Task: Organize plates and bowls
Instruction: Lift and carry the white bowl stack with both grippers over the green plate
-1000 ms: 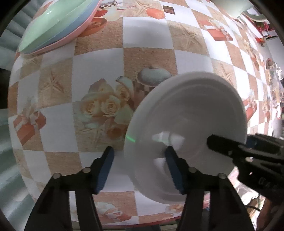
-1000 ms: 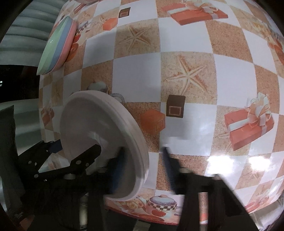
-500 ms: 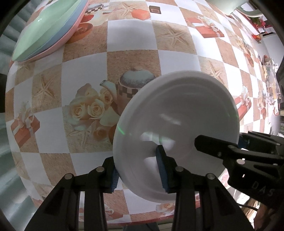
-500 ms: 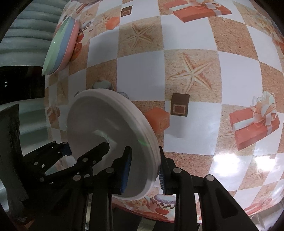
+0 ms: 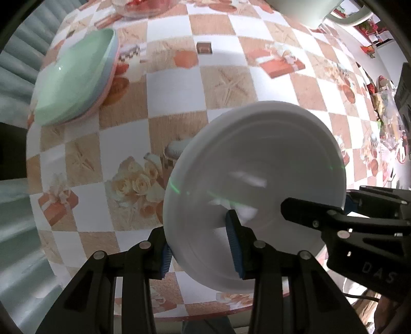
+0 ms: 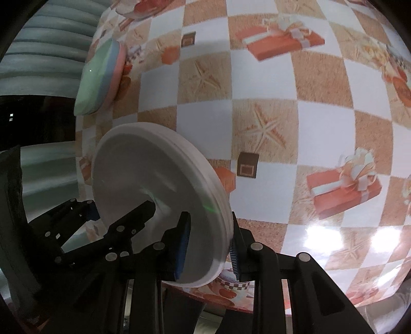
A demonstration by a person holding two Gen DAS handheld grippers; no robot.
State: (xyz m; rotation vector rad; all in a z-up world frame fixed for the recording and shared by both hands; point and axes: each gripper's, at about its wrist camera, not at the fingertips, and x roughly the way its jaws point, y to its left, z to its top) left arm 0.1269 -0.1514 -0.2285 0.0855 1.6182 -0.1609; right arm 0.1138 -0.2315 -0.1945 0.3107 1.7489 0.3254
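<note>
A white plate (image 5: 257, 164) with a ridged, layered rim hangs tilted above the checkered tablecloth (image 5: 179, 84), held from two sides. My left gripper (image 5: 200, 249) is shut on its near rim, blue pads on both faces. My right gripper (image 6: 209, 246) is shut on the opposite rim (image 6: 205, 185). Each gripper shows in the other's view: the right one (image 5: 334, 218) at the plate's right edge, the left one (image 6: 110, 215) at its left edge. A stack of green, blue and pink dishes (image 5: 74, 84) sits at the table's far left (image 6: 100, 79).
A glass dish with red contents (image 5: 143, 7) stands at the far edge of the table. A white vessel (image 5: 303, 10) sits at the far right, with clutter (image 5: 385, 115) beyond. The table's near edge (image 5: 179, 316) runs just below the grippers.
My left gripper has closed on the plate's rim. Both grippers have risen with the plate, and the table looks farther off, with the coloured stack more fully in view.
</note>
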